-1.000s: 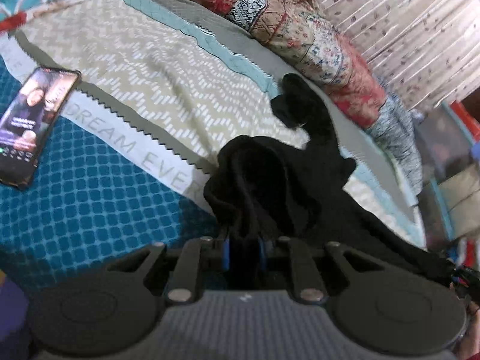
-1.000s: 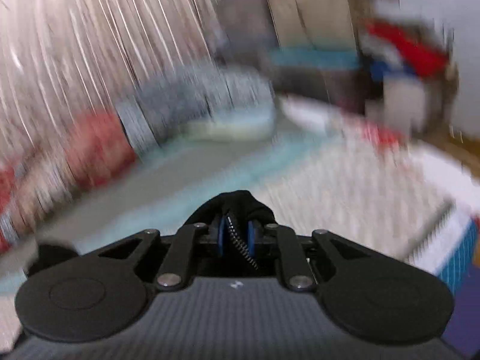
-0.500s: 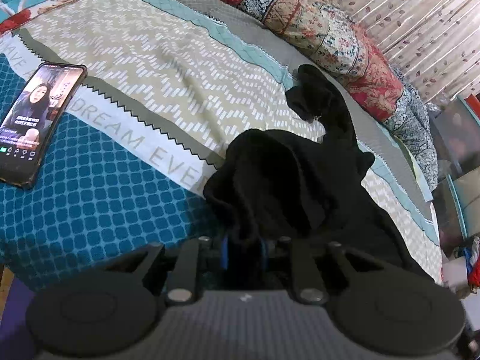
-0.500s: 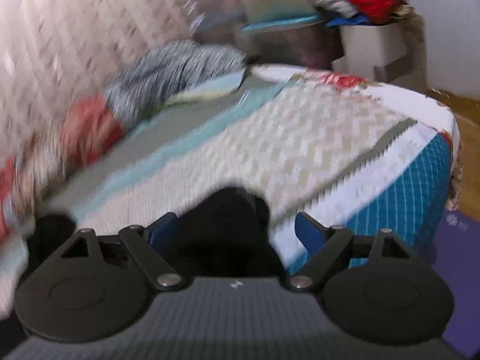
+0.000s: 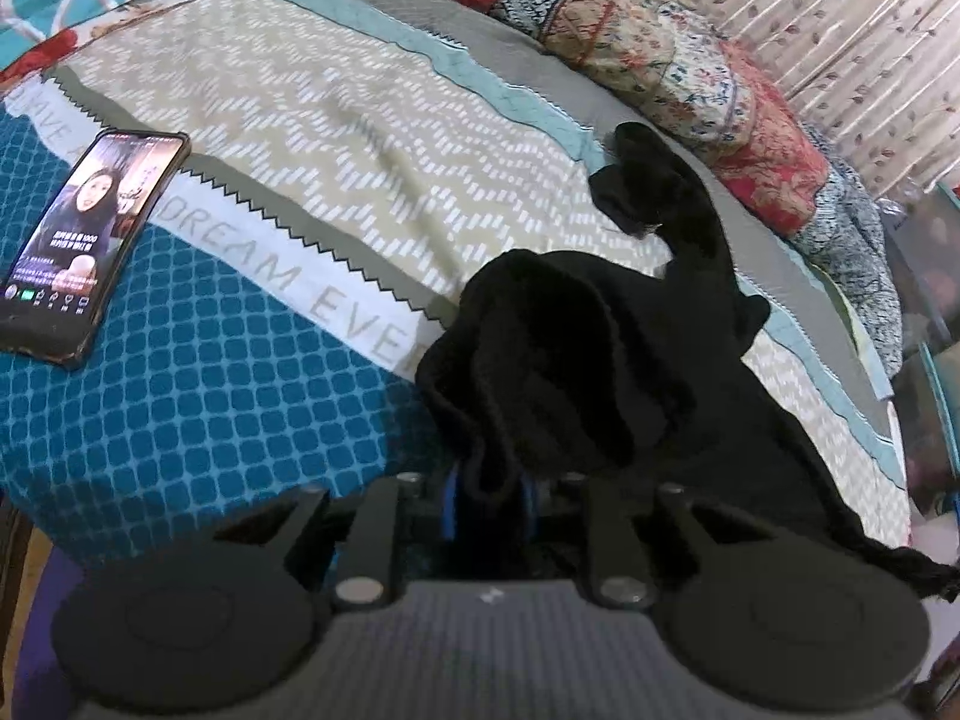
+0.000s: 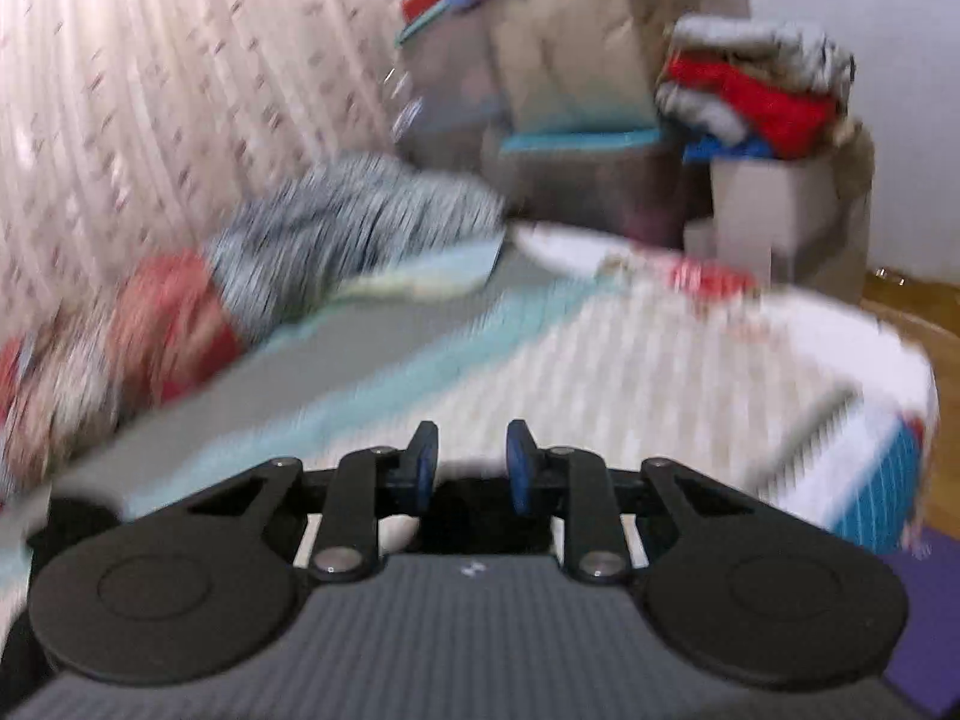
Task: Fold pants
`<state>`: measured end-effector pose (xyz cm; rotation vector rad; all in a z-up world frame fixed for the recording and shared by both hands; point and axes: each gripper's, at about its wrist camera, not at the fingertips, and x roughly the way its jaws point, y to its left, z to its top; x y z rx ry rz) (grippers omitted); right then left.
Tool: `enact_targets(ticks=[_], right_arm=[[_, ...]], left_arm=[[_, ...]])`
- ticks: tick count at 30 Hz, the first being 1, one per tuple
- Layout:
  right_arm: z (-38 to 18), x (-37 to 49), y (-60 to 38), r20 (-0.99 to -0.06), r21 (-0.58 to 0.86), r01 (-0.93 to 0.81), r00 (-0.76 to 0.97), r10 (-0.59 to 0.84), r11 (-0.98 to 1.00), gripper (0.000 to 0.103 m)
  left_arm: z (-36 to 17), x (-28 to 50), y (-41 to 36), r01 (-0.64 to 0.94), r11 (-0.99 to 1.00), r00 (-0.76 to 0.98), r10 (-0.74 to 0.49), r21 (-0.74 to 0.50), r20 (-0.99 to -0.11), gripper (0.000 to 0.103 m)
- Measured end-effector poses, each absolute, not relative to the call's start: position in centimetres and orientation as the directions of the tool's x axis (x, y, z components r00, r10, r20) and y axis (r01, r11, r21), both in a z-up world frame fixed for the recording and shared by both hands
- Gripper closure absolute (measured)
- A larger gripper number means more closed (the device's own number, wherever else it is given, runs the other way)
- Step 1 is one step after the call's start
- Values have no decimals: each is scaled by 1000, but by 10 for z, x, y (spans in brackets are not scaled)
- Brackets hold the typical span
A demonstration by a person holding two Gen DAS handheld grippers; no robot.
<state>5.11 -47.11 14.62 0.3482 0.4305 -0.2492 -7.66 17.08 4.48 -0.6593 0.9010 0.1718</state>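
Observation:
The black pants [image 5: 600, 360] lie bunched on the bed's patterned cover [image 5: 336, 138], one end trailing up toward the pillows. My left gripper [image 5: 489, 501] is shut on a fold of them at the near edge, the cloth pinched between its blue pads. In the right wrist view my right gripper [image 6: 468, 468] hovers over the bed; its jaws are closing, a small gap stays between the blue pads and nothing is pinched there. A dark patch of the pants [image 6: 480, 516] shows just below its fingers.
A phone [image 5: 90, 240] with a lit screen lies on the teal part of the cover at the left. Patterned pillows [image 5: 660, 48] line the far side by a curtain. Stacked clothes and boxes [image 6: 756, 108] stand beyond the bed's end.
My right gripper let go of the black cloth, spread wide, then narrowed again with nothing in it, and its view swung across the bed. My left gripper kept its hold and tilted slightly.

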Motion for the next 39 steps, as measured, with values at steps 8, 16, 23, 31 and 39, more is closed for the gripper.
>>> enact_targets(ticks=[8, 16, 23, 31, 39], right_arm=[[110, 53, -509, -464, 379, 413, 859, -216, 828, 40], [55, -55, -482, -521, 460, 450, 835, -178, 765, 14], [44, -37, -470, -582, 384, 445, 797, -162, 809, 85], [125, 98, -494, -474, 66, 381, 825, -307, 922, 67], [84, 95, -522, -560, 263, 399, 804, -197, 879, 39]], left_arm=[[46, -75, 168, -412, 800, 610, -114, -437, -784, 85], [43, -60, 162, -400, 830, 574, -103, -388, -813, 84], [39, -57, 163, -405, 830, 559, -106, -383, -822, 84], [41, -64, 166, -435, 808, 559, -104, -397, -823, 84], [38, -62, 164, -431, 823, 535, -95, -369, -839, 83]])
